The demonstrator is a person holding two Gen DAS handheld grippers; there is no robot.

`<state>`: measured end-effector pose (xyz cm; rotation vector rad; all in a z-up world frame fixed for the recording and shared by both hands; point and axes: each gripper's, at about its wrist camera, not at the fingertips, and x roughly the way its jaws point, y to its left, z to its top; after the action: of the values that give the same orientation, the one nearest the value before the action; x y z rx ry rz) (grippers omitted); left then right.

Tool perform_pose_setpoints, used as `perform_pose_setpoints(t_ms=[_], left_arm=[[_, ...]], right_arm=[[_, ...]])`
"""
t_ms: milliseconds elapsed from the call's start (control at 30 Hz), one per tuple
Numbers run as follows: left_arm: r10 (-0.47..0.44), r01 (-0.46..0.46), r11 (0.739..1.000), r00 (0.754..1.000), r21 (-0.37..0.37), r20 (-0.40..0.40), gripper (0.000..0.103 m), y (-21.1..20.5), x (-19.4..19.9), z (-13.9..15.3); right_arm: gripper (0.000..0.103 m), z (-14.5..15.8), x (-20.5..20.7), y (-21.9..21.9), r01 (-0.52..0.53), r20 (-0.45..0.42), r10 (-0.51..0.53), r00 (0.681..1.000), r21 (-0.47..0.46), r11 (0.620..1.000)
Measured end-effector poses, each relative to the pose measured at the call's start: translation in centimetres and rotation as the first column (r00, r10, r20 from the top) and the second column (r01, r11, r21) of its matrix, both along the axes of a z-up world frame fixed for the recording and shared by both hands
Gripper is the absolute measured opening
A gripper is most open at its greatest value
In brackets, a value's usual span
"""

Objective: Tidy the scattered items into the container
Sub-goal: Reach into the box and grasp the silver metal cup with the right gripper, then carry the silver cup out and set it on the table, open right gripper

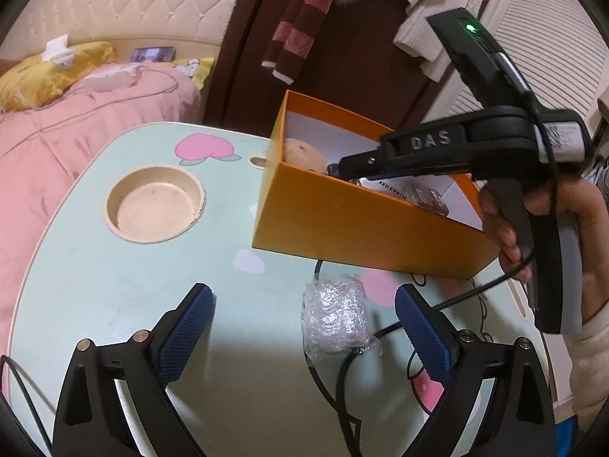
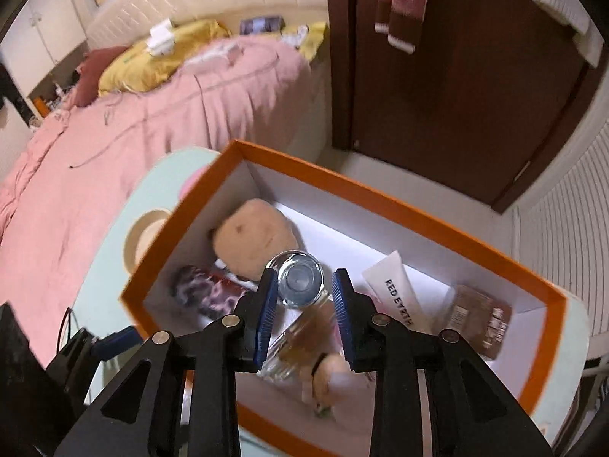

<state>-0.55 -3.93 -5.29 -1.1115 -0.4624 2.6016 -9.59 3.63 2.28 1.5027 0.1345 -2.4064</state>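
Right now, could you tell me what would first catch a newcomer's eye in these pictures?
The orange box on the pale green table, already holding a tube and a soft toy. Above it, the right gripper holds a clear bottle between its fingers. A bubble-wrap bundle lies between the open left gripper's fingers.

A pink-quilted bed [image 2: 160,122] with a tufted cream headboard [image 1: 152,3] stands beside a dark wooden door [image 2: 449,76].

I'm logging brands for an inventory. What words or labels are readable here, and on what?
"RED EARTH": on the white tube in the orange box.
"DAS": raised letters on the right tool's black body.
Print on the brown packet: too blurred to read.
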Motion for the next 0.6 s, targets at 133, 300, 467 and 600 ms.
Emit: perform_pose_setpoints(t_ms=[133, 300, 467, 600], left_arm=[[-0.001, 0.001, 1.000, 1.000, 0.002, -0.003, 0.096, 0.2, 0.2, 0.2], [-0.003, 0.003, 1.000, 1.000, 0.000, -0.007, 0.096, 0.5, 0.3, 0.3], [-0.002, 0.002, 1.000, 1.000, -0.005, -0.010, 0.097, 1.0, 0.3, 0.4], [0.000, 0.000, 1.000, 1.000, -0.001, -0.004, 0.097, -0.2, 0.2, -0.1]], right_arm=[[0.057, -0.5, -0.9, -0.5, -0.009, 0.057, 0.008, 0.998, 0.014, 1.000], [0.065, -1.4, -1.9, -1.4, -0.044, 0.119, 0.036, 0.992, 0.062, 0.997], [0.036, -2.1, -1.4, -2.7, -0.111, 0.115, 0.097, 0.989, 0.121, 0.986], [0.036, -1.2, -1.0, -2.1, -0.085, 0.053, 0.080, 0.995, 0.097, 0.992]])
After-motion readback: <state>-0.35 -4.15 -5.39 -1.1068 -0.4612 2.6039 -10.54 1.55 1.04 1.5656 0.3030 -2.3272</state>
